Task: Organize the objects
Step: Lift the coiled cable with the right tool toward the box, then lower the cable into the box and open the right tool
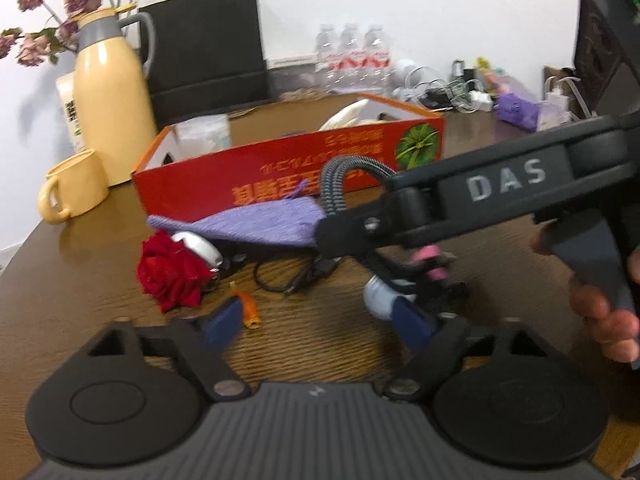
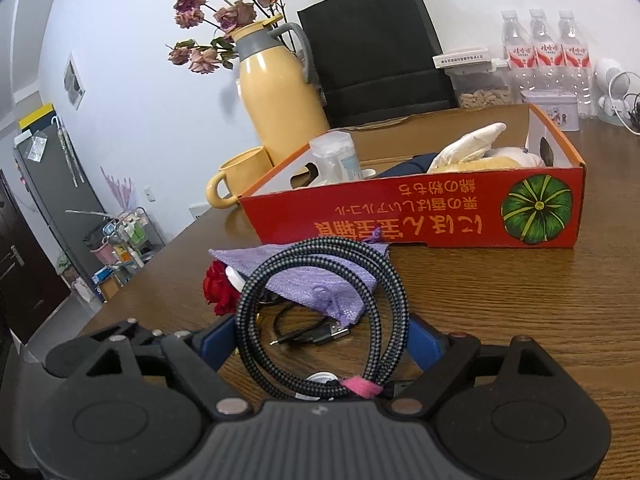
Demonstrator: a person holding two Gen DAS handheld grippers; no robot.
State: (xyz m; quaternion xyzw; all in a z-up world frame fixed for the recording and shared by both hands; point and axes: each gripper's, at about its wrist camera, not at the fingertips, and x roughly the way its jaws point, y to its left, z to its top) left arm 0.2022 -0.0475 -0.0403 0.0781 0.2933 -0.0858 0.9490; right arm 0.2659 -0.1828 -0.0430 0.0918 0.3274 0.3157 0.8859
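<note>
A coiled braided cable with a pink strap stands between the blue fingers of my right gripper, which is shut on it above the table; the coil also shows in the left wrist view. The red cardboard box holds several items and lies just beyond. On the table lie a purple pouch, a red rose, a thin black USB cable and a small orange item. My left gripper is open and empty, low over the table in front of these.
A yellow thermos and yellow mug stand left of the box. A black paper bag, water bottles and a tin stand behind. Chargers and clutter lie at the far right. The table's left edge is near.
</note>
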